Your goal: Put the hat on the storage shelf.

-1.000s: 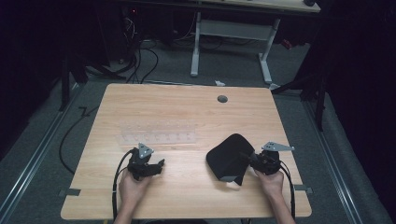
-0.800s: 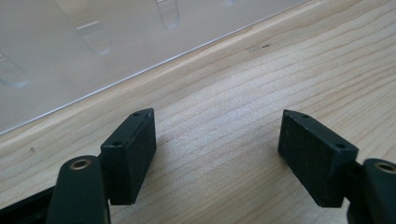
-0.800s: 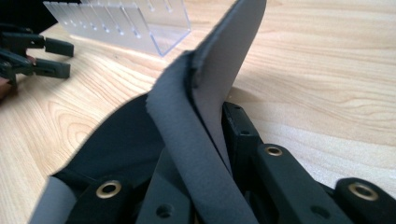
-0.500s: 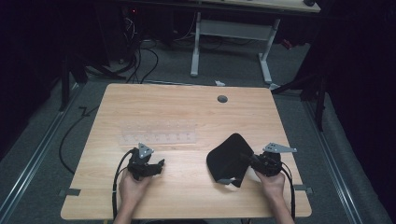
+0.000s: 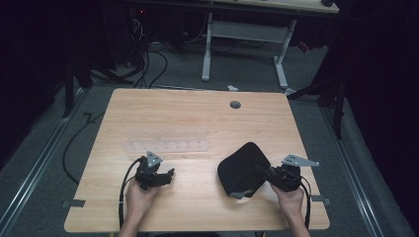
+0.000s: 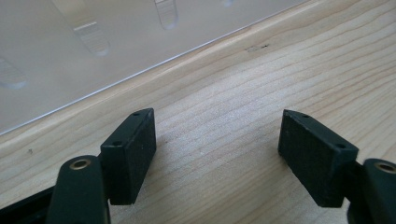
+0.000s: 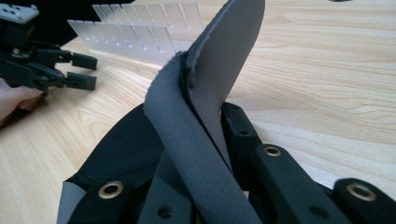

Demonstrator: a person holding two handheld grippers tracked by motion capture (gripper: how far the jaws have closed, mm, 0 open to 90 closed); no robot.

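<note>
A black flexible pad with a grey underside (image 5: 243, 167) lies at the table's right front, its near edge lifted. My right gripper (image 5: 269, 174) is shut on that pad's edge; in the right gripper view the pad (image 7: 210, 93) curls up between the jaws. My left gripper (image 5: 168, 174) rests low over the wood at the left front, open, with bare table between its fingertips (image 6: 133, 149). A clear plastic rack (image 5: 167, 140) with several slots lies flat just beyond the left gripper, its edge (image 6: 93, 56) close ahead of the jaws.
The wooden table (image 5: 197, 118) has a round cable hole (image 5: 235, 104) near its far edge. A second desk frame (image 5: 247, 39) stands behind on the grey floor. Cables (image 5: 79, 138) run off the table's left side.
The right gripper has shifted slightly, with the pad still in its jaws. The left gripper has stayed put.
</note>
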